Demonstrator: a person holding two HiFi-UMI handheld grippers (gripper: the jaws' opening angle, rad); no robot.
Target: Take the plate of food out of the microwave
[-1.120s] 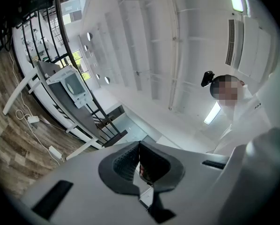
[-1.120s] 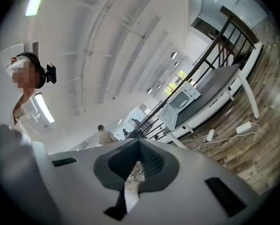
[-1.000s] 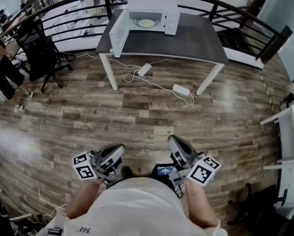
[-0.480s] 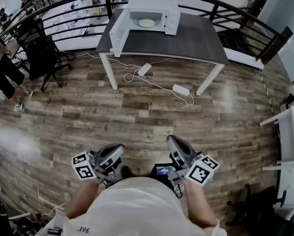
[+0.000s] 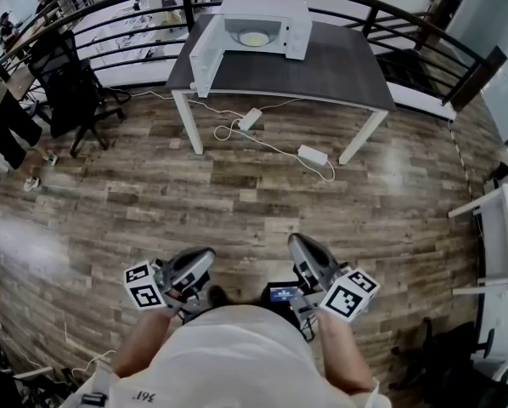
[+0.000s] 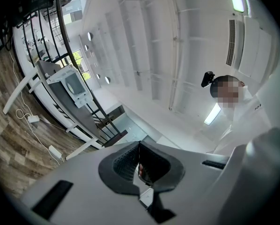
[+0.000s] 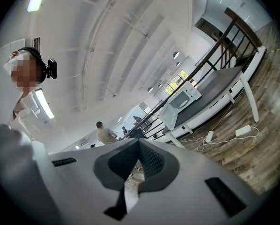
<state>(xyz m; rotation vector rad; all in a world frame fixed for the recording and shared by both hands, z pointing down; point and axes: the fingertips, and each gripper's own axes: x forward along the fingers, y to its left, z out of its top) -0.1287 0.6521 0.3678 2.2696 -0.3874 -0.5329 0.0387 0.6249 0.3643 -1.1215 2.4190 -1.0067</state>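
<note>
A white microwave (image 5: 258, 25) stands far off on a dark table (image 5: 322, 70), its door (image 5: 205, 56) swung open to the left. Inside it lies a pale plate of food (image 5: 254, 38). The microwave (image 6: 70, 86) also shows small in the left gripper view, and the microwave (image 7: 182, 100) in the right gripper view. Both grippers are held close to my body, far from the table. My left gripper (image 5: 205, 258) is shut with nothing in it. My right gripper (image 5: 296, 243) is shut too, holding nothing.
Wood floor lies between me and the table. A power strip and cables (image 5: 275, 138) trail under the table. A black railing (image 5: 390, 19) curves behind it. A black office chair (image 5: 67, 87) and a person (image 5: 3, 126) are at the left; a white stand (image 5: 496, 236) at the right.
The person at the far left has shifted slightly. My grippers have barely moved.
</note>
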